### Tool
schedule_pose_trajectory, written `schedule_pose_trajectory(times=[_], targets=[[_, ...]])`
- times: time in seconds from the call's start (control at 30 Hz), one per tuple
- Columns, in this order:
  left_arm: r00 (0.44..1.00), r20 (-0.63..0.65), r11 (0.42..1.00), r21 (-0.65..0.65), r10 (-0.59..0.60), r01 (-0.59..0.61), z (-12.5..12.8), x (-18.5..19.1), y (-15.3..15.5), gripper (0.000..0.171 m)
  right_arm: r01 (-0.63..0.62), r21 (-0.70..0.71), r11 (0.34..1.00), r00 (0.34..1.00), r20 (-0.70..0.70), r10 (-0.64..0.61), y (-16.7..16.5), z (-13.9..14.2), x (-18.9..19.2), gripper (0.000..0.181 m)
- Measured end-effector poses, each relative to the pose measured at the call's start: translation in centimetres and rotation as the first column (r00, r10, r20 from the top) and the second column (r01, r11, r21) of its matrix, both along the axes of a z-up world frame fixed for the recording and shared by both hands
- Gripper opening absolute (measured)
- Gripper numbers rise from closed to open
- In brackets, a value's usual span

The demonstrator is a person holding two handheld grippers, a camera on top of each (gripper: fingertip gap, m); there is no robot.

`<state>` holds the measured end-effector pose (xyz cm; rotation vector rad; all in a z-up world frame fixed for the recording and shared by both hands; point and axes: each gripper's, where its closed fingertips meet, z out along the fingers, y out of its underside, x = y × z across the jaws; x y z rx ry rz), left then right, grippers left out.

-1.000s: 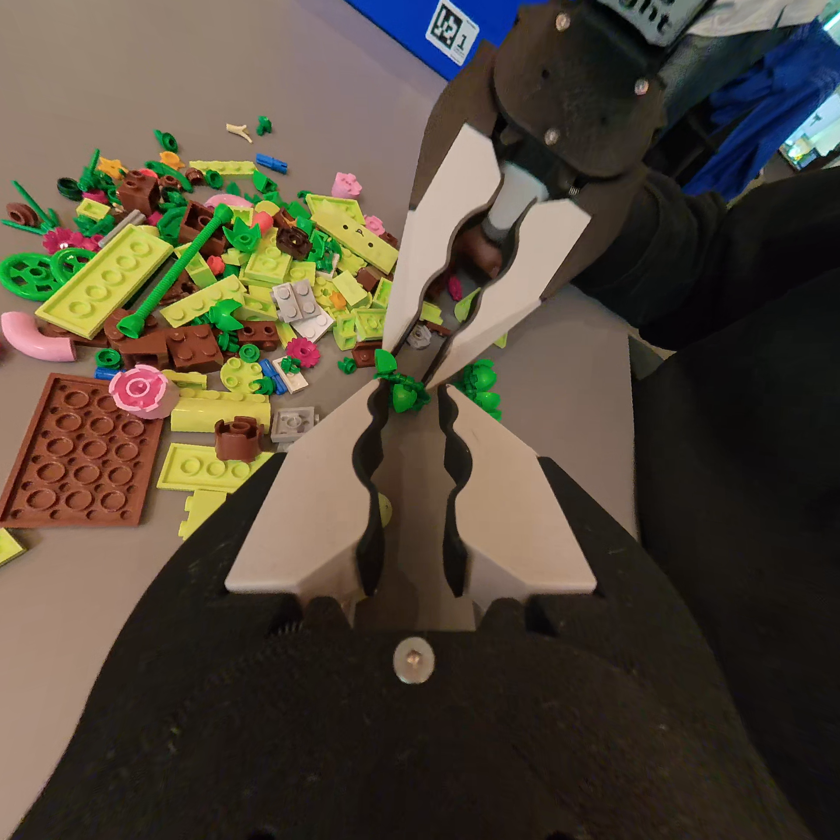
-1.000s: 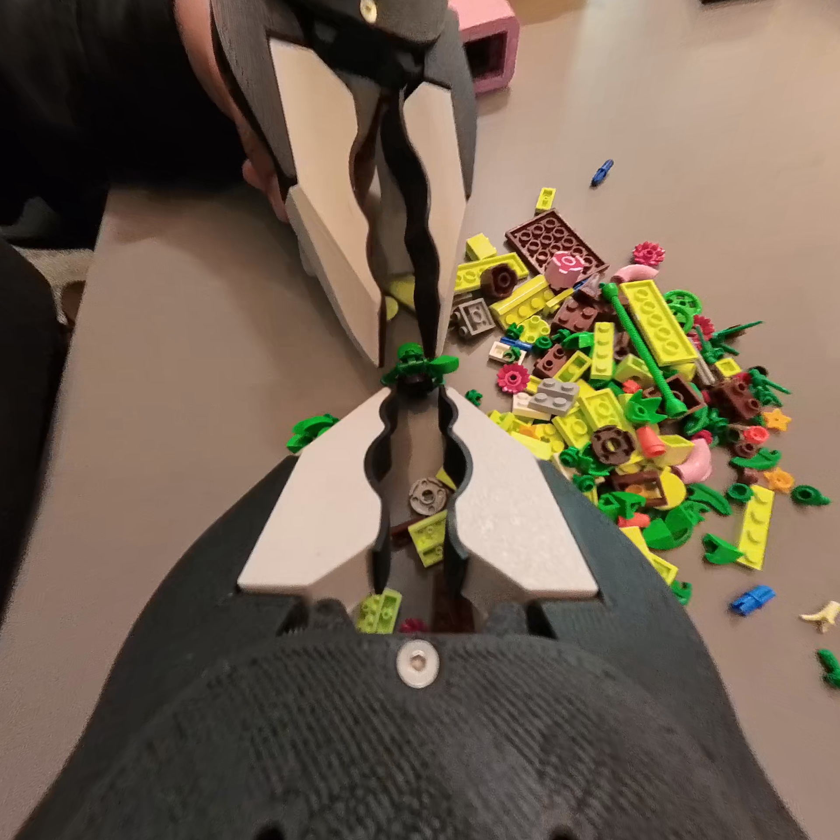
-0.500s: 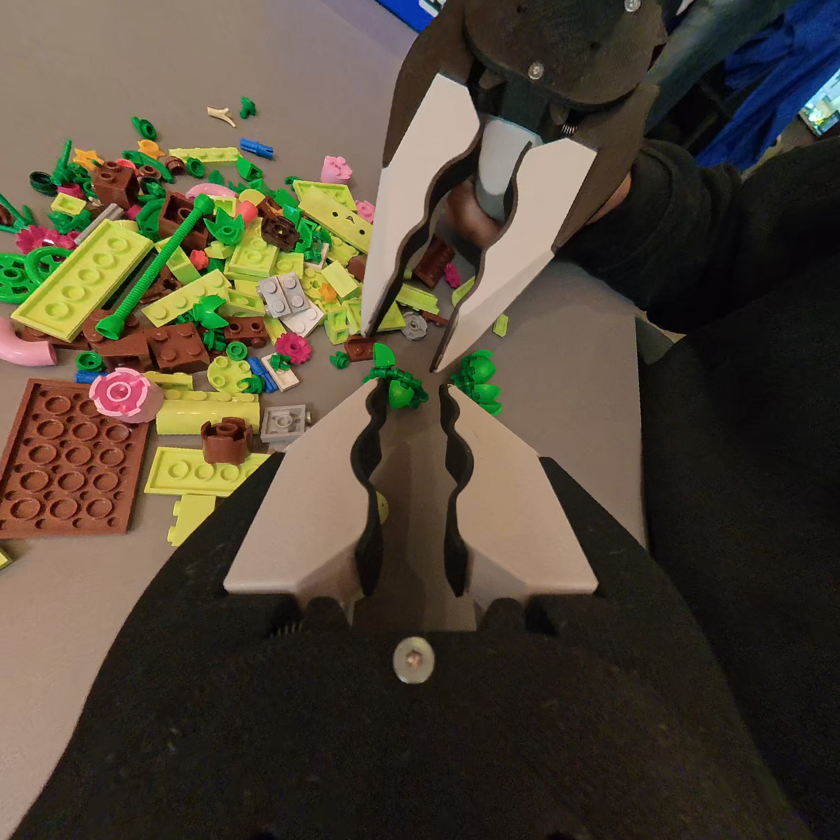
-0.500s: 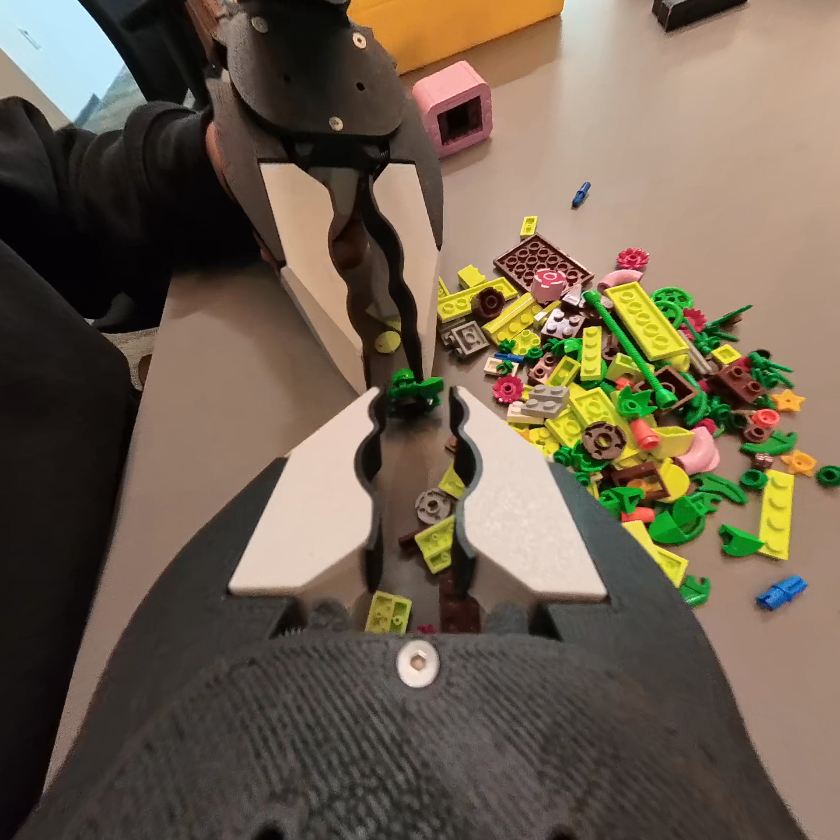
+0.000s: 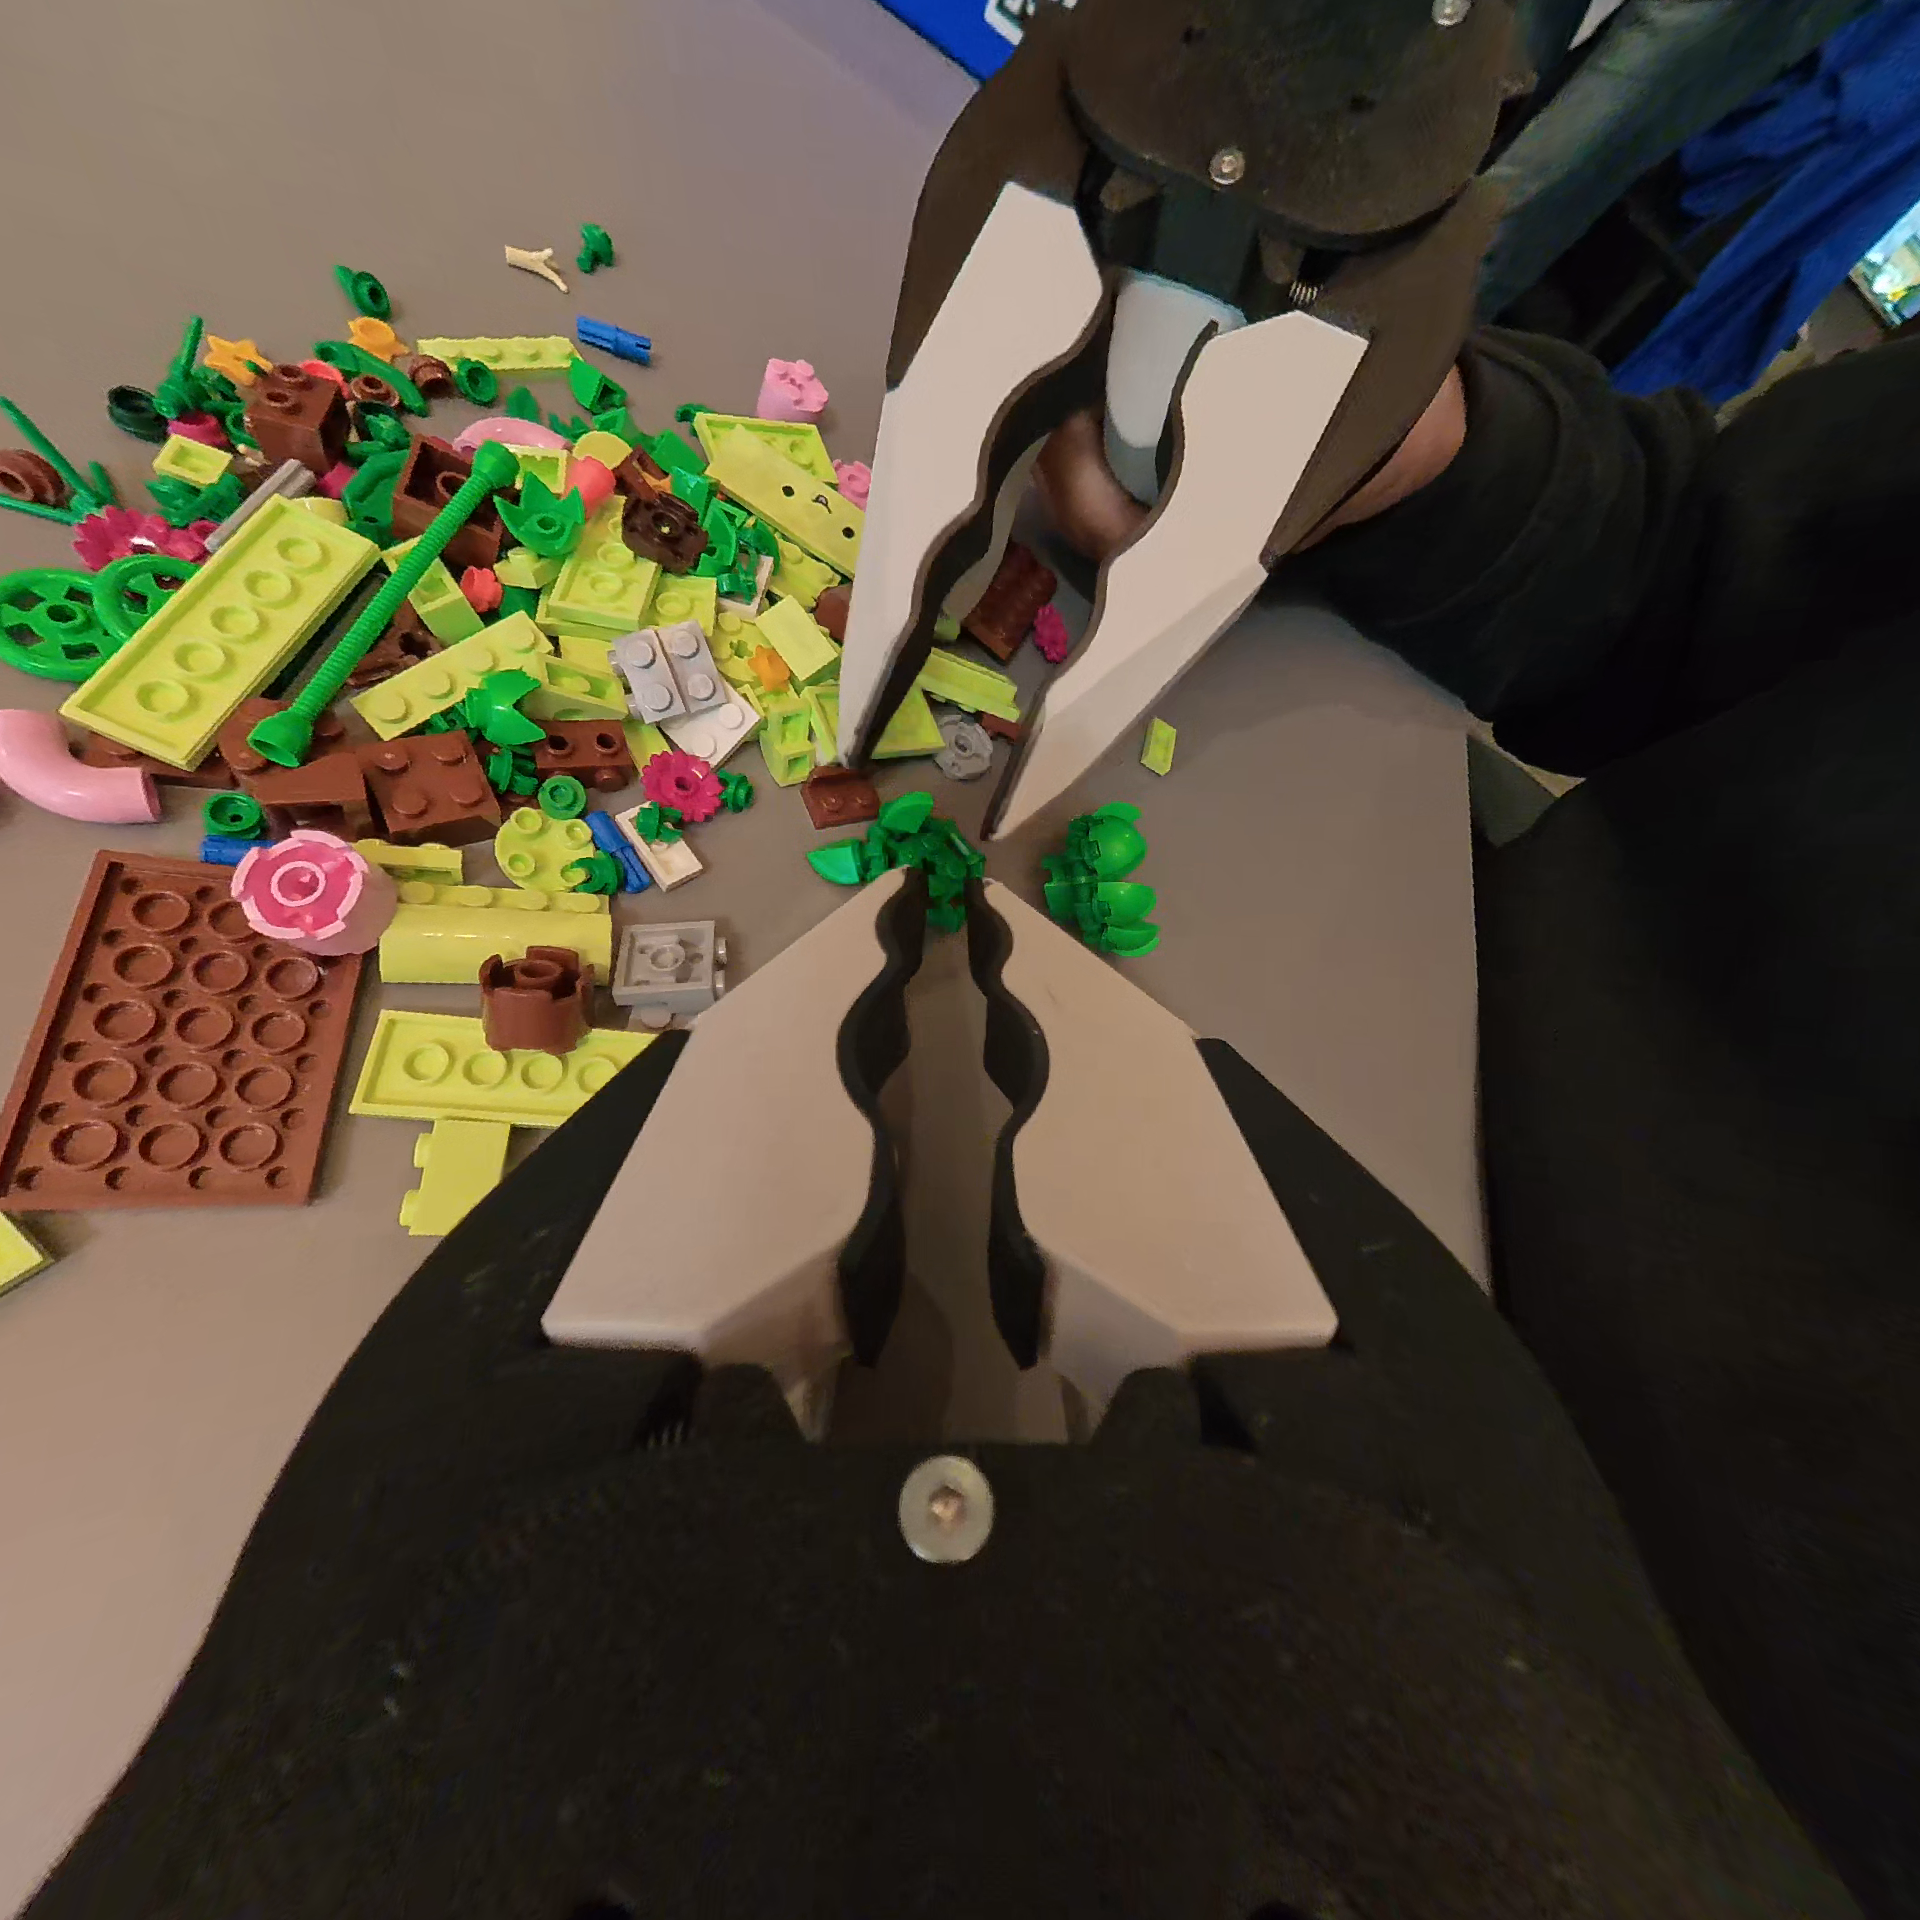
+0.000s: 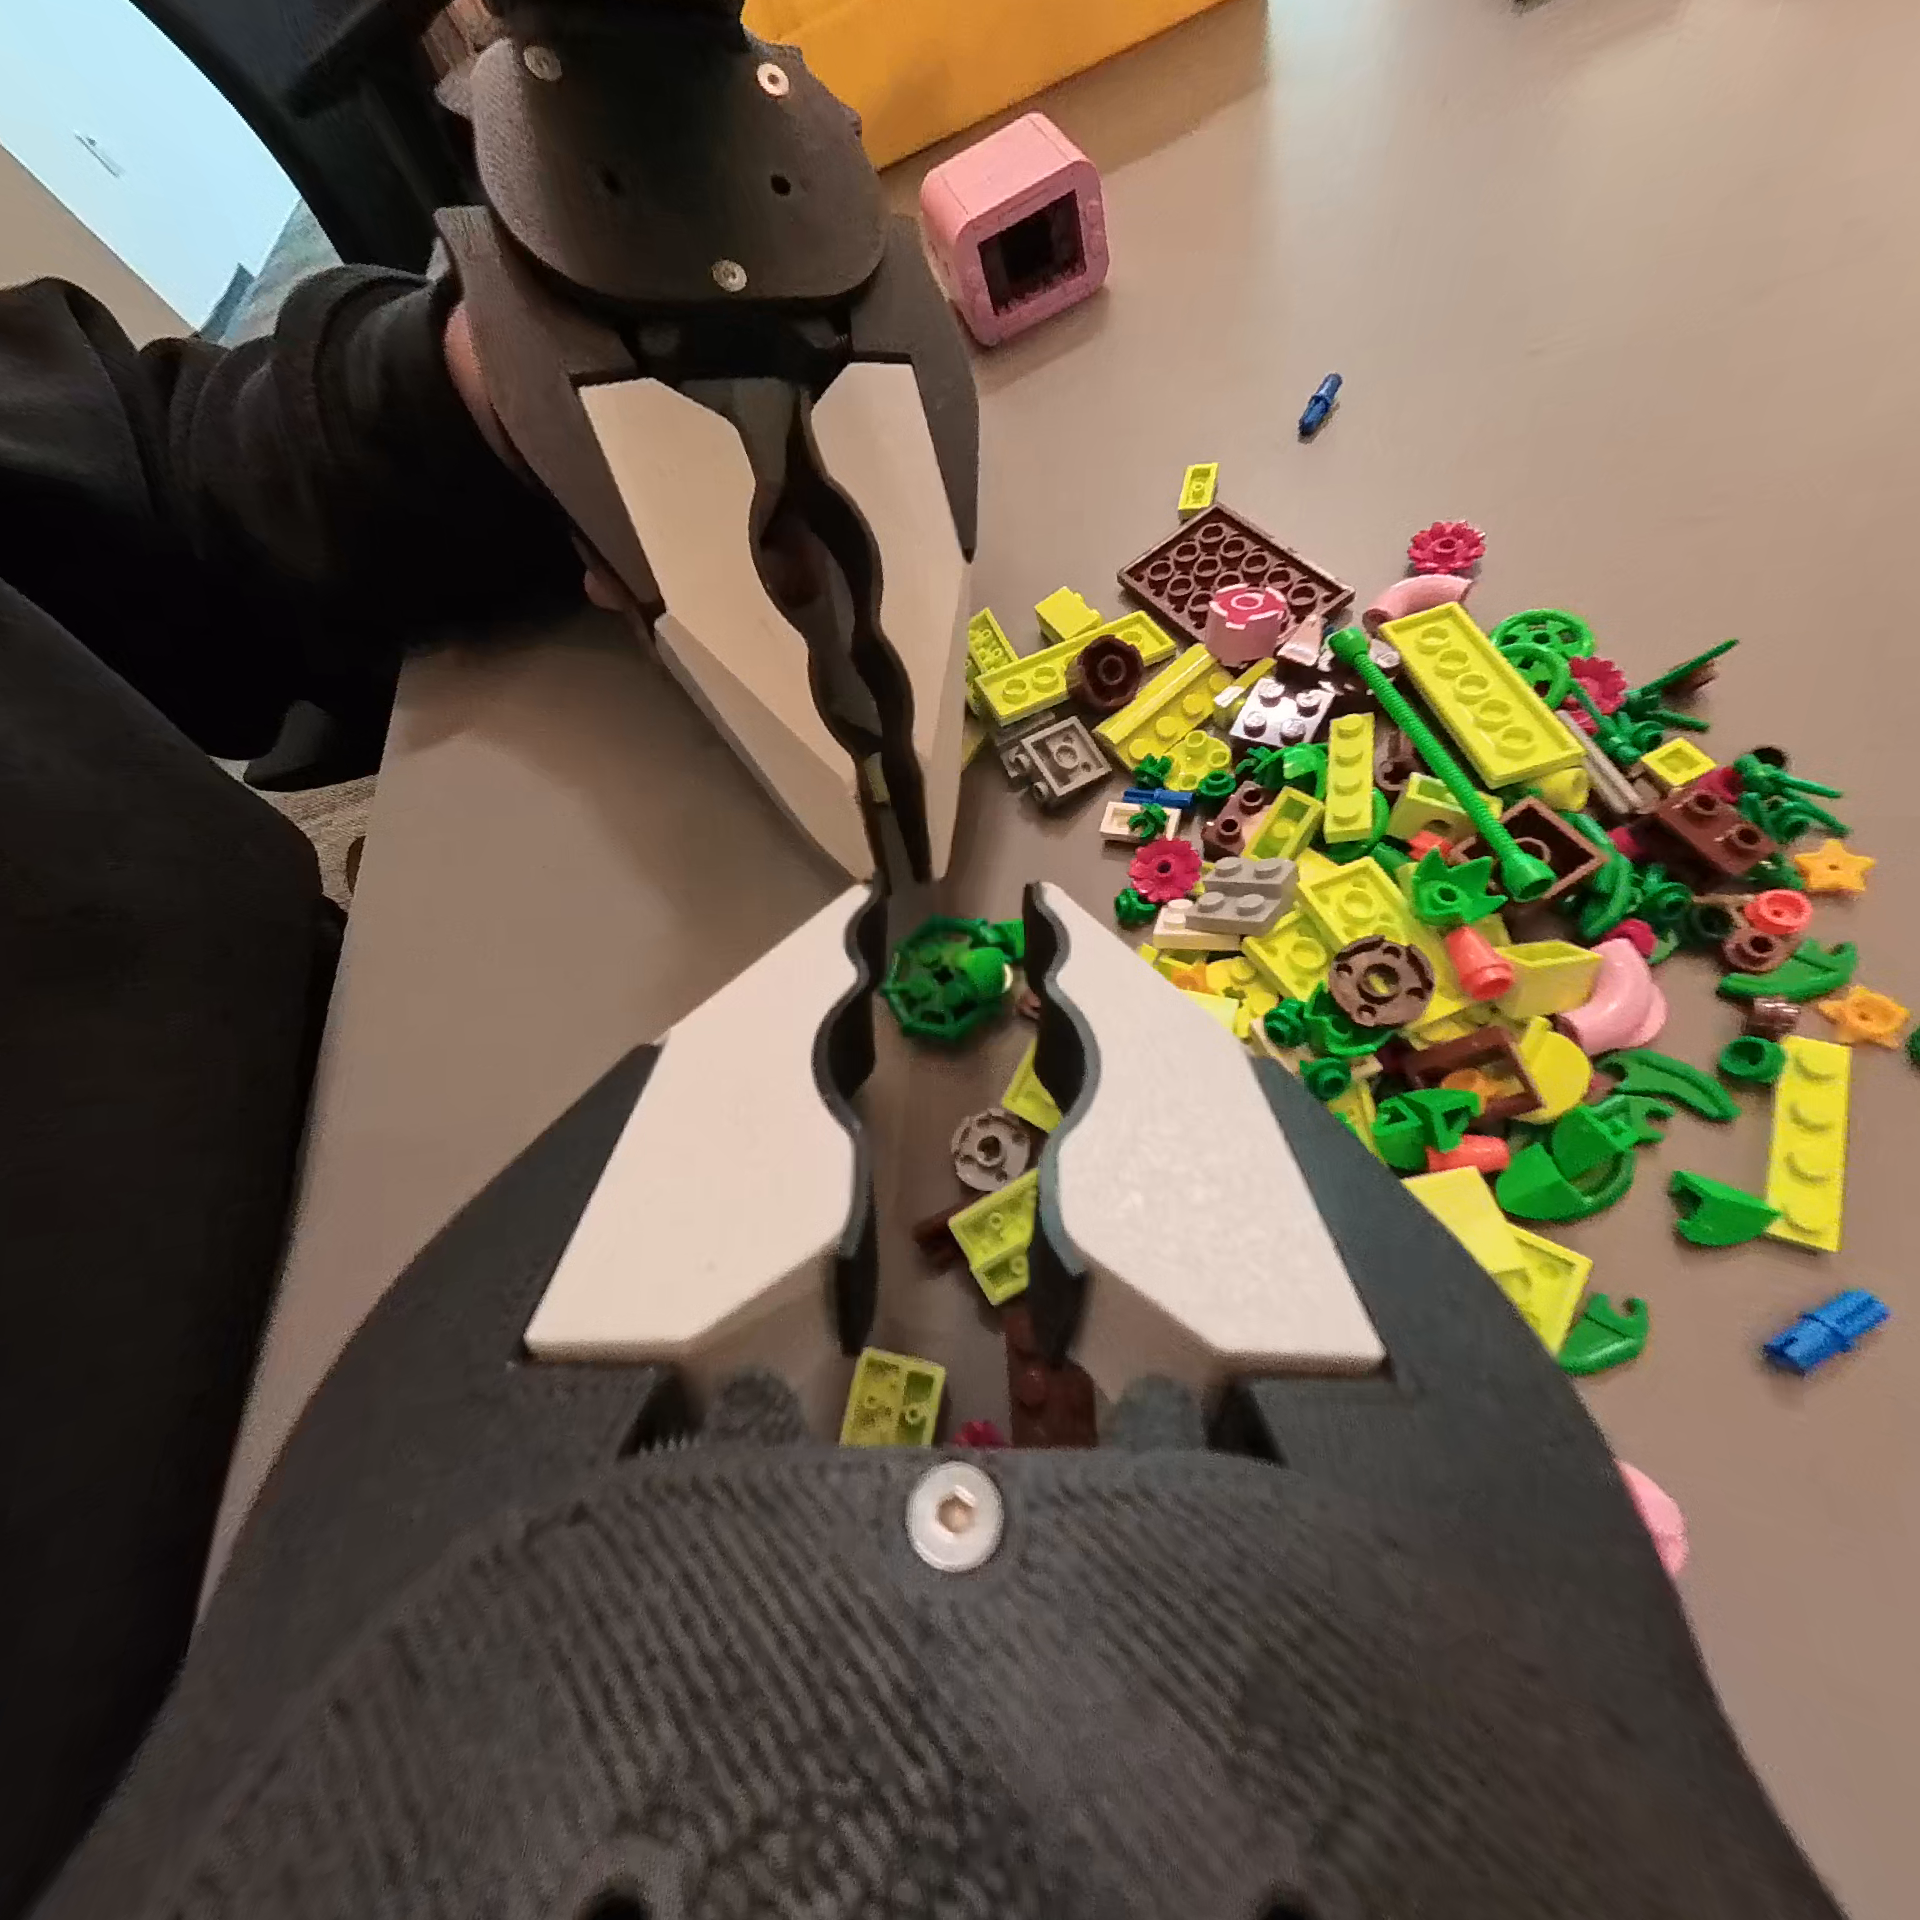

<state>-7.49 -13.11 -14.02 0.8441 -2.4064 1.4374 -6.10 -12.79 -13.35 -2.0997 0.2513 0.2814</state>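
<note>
A small green leafy toy piece (image 5: 914, 847) sits at the tips of my left gripper (image 5: 940, 883), which is almost shut and pinches it just above the grey table (image 5: 1299, 790). The piece sticks out past the tips. My right gripper (image 5: 923, 795) comes down from above, open, with one fingertip on each side of the piece and not gripping it. In the right wrist view the same piece (image 6: 945, 971) shows in the gap of my open right gripper (image 6: 954, 894), just beyond the shut tips of the left gripper (image 6: 899, 873).
A second green leaf cluster (image 5: 1101, 873) lies just right of the tips. A spread pile of lime, brown, green and pink bricks (image 5: 468, 644) and a brown studded plate (image 5: 177, 1029) lie left. A pink cube (image 6: 1023, 229) and a yellow box (image 6: 987, 52) stand farther off. The table edge (image 5: 1473, 935) meets a dark sleeve. Less than 4 cm separates the two grippers' tips. The brown studded plate (image 5: 177, 1029) is about 11 cm from both grippers' fingertips.
My right gripper has opened, let go of the green piece and lifted back a little. My left gripper's fingers have come closer together, with the piece still at their tips.
</note>
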Motion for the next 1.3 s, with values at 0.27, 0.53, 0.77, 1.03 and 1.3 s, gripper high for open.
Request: schedule_pose_trajectory(times=[0.27,0.53,0.77,1.03,1.3], targets=[[1.0,0.007,1.0,0.021,-0.014,0.014,-0.2,-0.2,-0.1,0.008,0.015,-0.101,0.995,0.994,0.107,-0.005,-1.2,-0.3,0.5,0.02],[1.0,0.006,1.0,0.023,-0.014,0.014,-0.2,-0.2,-0.1,0.011,0.0,-0.199,0.98,0.969,0.242,0.05,-0.6,-1.8,-0.2,0.019],[0.999,-0.017,0.999,0.004,0.034,-0.034,-0.1,0.5,0.3,0.033,0.031,-0.155,0.987,0.957,0.289,0.015,-0.4,-1.1,0.5,0.004],[0.996,-0.092,0.968,-0.249,0.009,-0.032,3.1,0.3,-0.2,0.031,0.0,0.107,0.994,0.886,0.461,-0.049,0.3,4.3,0.3,0.004],[0.97,-0.224,0.893,-0.45,-0.098,-0.014,5.8,-0.7,-0.4,0.027,-0.059,0.114,0.992,0.726,0.687,-0.036,0.5,5.7,-0.7,0.004]])
